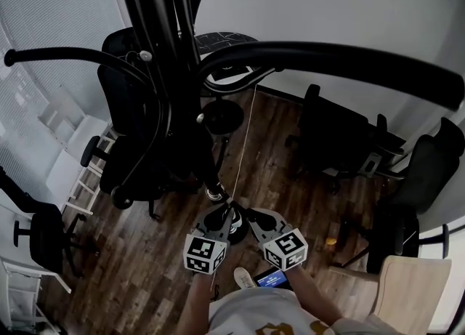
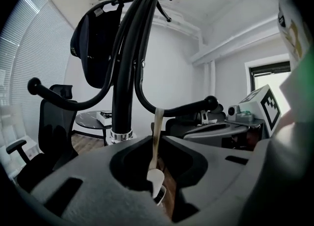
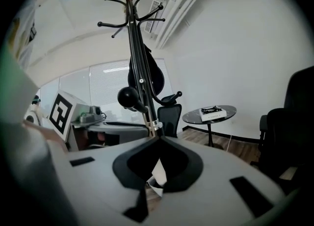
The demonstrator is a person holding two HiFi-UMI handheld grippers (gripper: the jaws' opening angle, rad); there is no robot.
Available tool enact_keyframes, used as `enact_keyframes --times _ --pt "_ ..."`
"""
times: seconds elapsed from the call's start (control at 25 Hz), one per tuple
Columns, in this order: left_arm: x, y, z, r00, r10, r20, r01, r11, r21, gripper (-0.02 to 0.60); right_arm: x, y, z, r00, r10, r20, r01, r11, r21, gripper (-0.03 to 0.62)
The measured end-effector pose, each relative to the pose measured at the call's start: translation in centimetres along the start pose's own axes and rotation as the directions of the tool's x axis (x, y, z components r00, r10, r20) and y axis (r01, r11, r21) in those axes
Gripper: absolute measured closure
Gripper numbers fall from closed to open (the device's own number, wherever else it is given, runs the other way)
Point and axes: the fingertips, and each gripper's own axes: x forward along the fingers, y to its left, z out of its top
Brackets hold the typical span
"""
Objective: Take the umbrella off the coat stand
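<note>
left gripper (image 2: 156, 144): jaws clenched on the umbrella strap (image 2: 156, 129). The strap drops in over the tips, and its white end sits in the hollow behind them.

right gripper (image 3: 157, 144): jaws closed too, with that white end (image 3: 159, 173) between them in the hollow. Head view shows both sets of tips meeting at one spot, the marker cubes side by side.

The strap is cream. It runs up from the jaws and lies over a hook arm (image 2: 189, 108) of the coat stand (image 2: 122, 83), just above the left jaws. The arm's ball end (image 2: 211, 103) is up and to their right. I can't make out the rest of the umbrella.

Clearance:
- The pole stands just beyond the tips, a bit left of the left jaws, with a silver collar (image 2: 121, 134) at about tip height.
- A second arm curves out to the left, well above the jaws.
- A black bag (image 2: 95, 48) hangs high above the jaws, and the upper arms (image 1: 327, 61) spread wide above them.
- One office chair (image 2: 54, 122) is far left of the left jaws and another (image 3: 289, 132) far right of the right jaws.
- A round table (image 3: 210, 114) sits well beyond the tips.
- Open wood floor (image 1: 269, 144) lies beyond the right jaws.
</note>
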Motion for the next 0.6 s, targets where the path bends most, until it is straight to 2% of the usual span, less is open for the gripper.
enact_keyframes --times 0.04,0.08,0.24,0.32,0.6 --pt "0.0 0.1 -0.1 1.0 -0.002 -0.005 0.002 1.0 0.0 0.504 0.1 0.0 0.0 1.0 0.001 -0.002 -0.001 1.0 -0.001 0.582" --pt "0.1 0.1 -0.1 1.0 -0.006 -0.009 0.006 1.0 -0.003 0.489 0.2 0.0 -0.1 1.0 0.003 -0.004 -0.003 1.0 -0.001 0.582" --pt "0.3 0.3 0.1 1.0 -0.023 -0.008 0.023 1.0 0.009 0.493 1.1 0.0 0.1 1.0 0.01 -0.005 -0.01 1.0 -0.01 0.582" --pt "0.4 0.2 0.1 0.999 -0.038 -0.008 0.038 0.999 0.019 0.534 1.4 0.0 0.2 1.0 0.015 -0.005 -0.015 1.0 -0.018 0.582" --pt "0.1 0.2 0.0 0.997 -0.075 -0.001 0.075 0.997 -0.005 0.554 2.3 0.3 0.0 0.999 0.051 -0.012 -0.051 0.999 -0.005 0.582"
